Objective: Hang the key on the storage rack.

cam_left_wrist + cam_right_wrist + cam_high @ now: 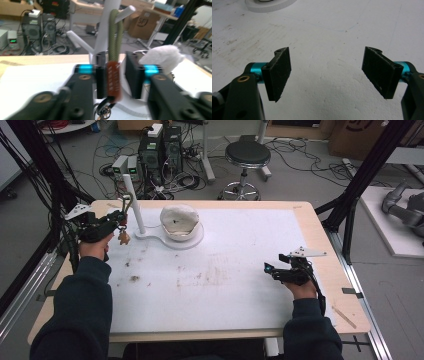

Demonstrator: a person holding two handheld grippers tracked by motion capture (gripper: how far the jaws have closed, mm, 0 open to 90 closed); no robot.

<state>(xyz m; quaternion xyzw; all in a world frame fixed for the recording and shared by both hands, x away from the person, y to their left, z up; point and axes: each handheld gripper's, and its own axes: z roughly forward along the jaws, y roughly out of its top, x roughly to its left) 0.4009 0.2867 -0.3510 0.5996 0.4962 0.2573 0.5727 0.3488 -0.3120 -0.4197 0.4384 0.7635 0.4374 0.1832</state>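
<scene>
the left gripper [119, 221] is sitting at the table's [320, 245] far left, its jaws standing apart around a keychain strap [113, 75], the olive cord loop [115, 35] hanging over a peg of the white stand [134, 202]. a white cap [179, 220] is resting just beside it. the right gripper [327, 72] is hovering released over bare tabletop.

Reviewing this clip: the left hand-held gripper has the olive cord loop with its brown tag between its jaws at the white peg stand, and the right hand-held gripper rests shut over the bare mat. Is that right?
Not quite. The right hand-held gripper is open: the right gripper view shows its jaws set wide apart over the bare mat. The rest holds: the left hand-held gripper has the olive cord loop and brown tag between its jaws at the white peg stand.
</scene>
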